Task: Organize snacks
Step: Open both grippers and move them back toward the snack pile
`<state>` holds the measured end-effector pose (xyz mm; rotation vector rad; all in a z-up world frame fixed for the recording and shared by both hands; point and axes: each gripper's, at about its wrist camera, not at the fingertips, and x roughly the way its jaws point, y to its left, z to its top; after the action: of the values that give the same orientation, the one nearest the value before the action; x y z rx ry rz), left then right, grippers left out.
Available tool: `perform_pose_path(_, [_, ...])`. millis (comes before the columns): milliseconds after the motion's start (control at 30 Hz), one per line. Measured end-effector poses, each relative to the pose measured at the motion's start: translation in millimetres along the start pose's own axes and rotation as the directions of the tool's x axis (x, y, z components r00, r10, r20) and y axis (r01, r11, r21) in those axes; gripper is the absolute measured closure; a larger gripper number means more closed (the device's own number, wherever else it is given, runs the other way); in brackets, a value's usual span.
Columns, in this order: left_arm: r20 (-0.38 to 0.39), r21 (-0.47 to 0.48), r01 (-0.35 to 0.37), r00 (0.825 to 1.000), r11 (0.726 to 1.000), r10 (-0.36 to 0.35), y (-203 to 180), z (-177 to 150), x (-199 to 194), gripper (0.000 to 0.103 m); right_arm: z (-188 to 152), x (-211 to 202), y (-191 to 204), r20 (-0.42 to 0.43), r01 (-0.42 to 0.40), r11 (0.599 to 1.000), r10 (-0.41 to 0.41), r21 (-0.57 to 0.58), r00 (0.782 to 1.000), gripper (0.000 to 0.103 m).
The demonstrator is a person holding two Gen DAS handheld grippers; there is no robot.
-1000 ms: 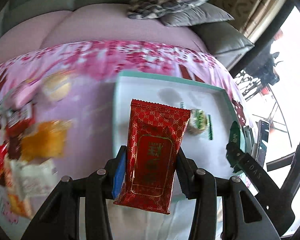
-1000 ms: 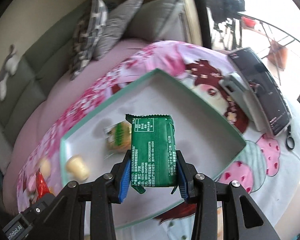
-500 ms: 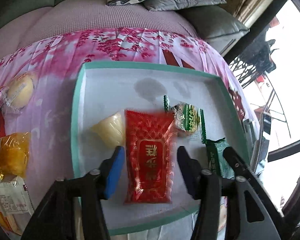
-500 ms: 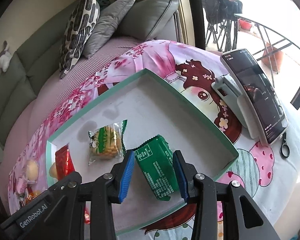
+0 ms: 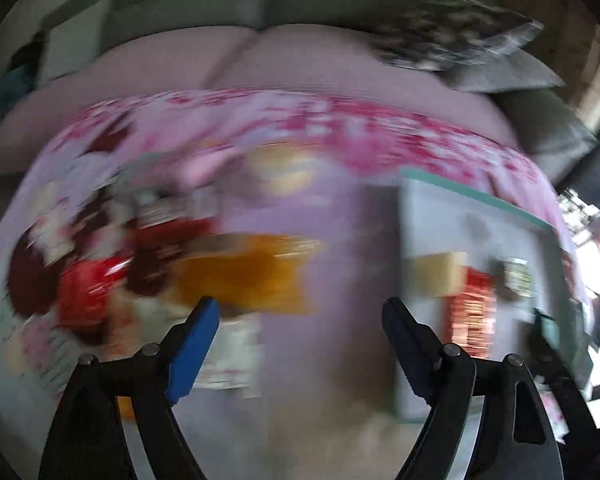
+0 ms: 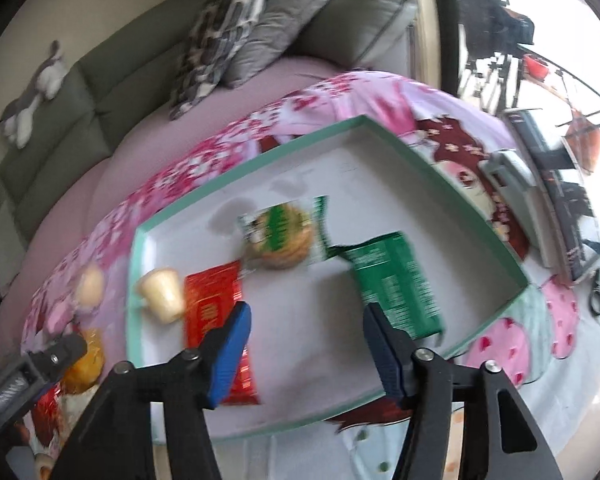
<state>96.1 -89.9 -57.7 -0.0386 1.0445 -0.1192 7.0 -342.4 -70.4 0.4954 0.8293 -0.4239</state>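
Right wrist, green packet [image 6: 392, 280] released, tray [image 6: 452, 196]

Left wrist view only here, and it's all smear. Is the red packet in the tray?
Observer: Yes, the red packet lies flat inside the teal tray, beside a pale cup-shaped snack.
Operator: And the other one?
Observer: The green packet is in the tray too, nearer its right wall.
Operator: Anything held on the right?
Observer: No. The right gripper has just been opening its fingers, with nothing between them.
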Motion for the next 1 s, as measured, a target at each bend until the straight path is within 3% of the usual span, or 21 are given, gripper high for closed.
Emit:
perform_pose_path(67, [0.000,-0.057,-0.045,0.999,0.997,0.045,24,-3,0,0.007,-4,0,7,0.003,-0.014,1.000,0.014,-0.022,1.000,0.024])
perform_pose_path(233, [0.023,-0.169,-0.069,0.997,0.983,0.074,63,-9,-7,0.007,-11,-2,18,0.020,-0.092,0.995,0.093,-0.038,0.995,0.000])
perform_pose_path(400, [0.021,-0.246,-0.093,0.995,0.965,0.102,88,-12,-11,0.007,-15,-10,33,0.052,-0.114,0.990,0.118,-0.083,0.992,0.000])
perform_pose_path(633, [0.033,-0.368,-0.070,0.996,0.927,0.088,127,-12,-19,0.007,-18,-14,48,0.039,-0.125,0.987,0.129,-0.100,0.991,0.000])
perform_pose_path(800, [0.055,-0.467,-0.039,0.996,0.883,0.073,161,-10,-22,0.002,-19,-15,76,0.008,-0.161,0.976,0.164,-0.146,0.986,0.000])
perform_pose_path(1000, [0.037,-0.541,-0.110,0.987,0.834,0.155,195,-14,-23,0.002,-27,-7,125,-0.061,-0.247,0.943,0.240,-0.224,0.969,0.000])
